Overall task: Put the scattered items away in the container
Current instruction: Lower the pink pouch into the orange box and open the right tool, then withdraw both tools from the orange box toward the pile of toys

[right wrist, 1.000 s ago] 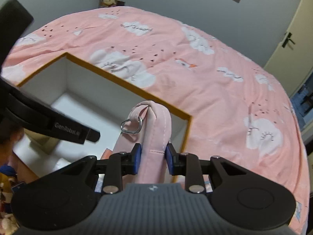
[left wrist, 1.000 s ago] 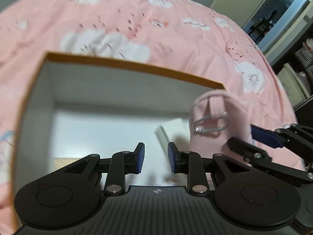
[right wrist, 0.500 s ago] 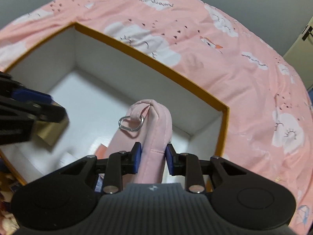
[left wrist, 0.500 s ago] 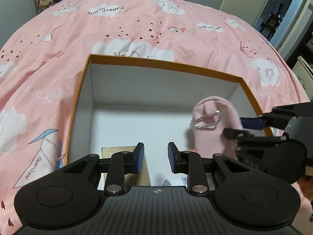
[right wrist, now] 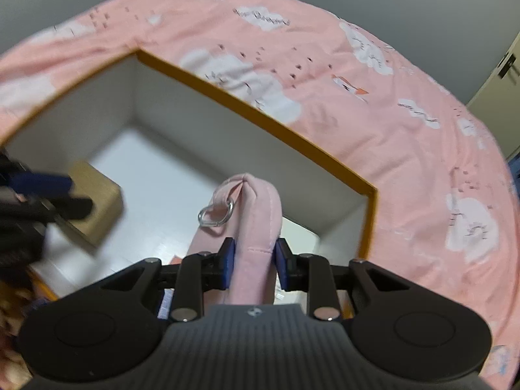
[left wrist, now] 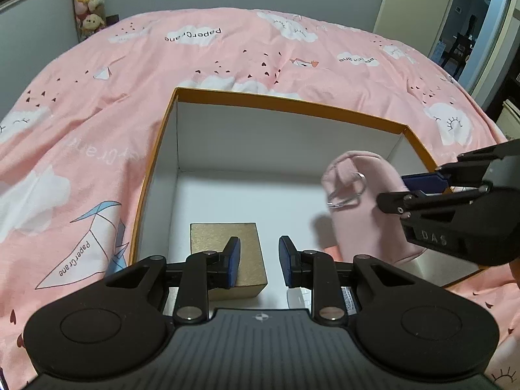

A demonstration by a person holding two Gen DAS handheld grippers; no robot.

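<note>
Far left: pink bedspread (left wrist: pixel 97 136) with cloud print, the box sits on the bed; box (left wrist: pixel 289 102) is orange-rimmed, white inside, open top.

Left claw (left wrist: pixel 259 261) hangs over the near-left part of the box, jaws partly apart, nothing between the pads; a second ago it was tight in over the box floor, now the view takes in the whole box and the gold block (left wrist: pixel 227 256) in the near-left corner, so it has pulled back; reads as done with its drop and clearing out.

Centre-right: pink pouch (right wrist: pixel 250 230) with a metal clip ring (right wrist: pixel 215 215), pinched by the right claw (right wrist: pixel 254 261), both pads pressing the fabric; pouch stands up off the claw, ring at its upper end. Versus a second ago the box floor fills more of the right wrist view and the far rim sits higher, so the claw has come down into the box; pouch now inside the walls at the right side, whether it touches the floor I can't tell.

Meaning: pouch is effectively delivered; judgement is the next call is release, then withdraw.
</note>
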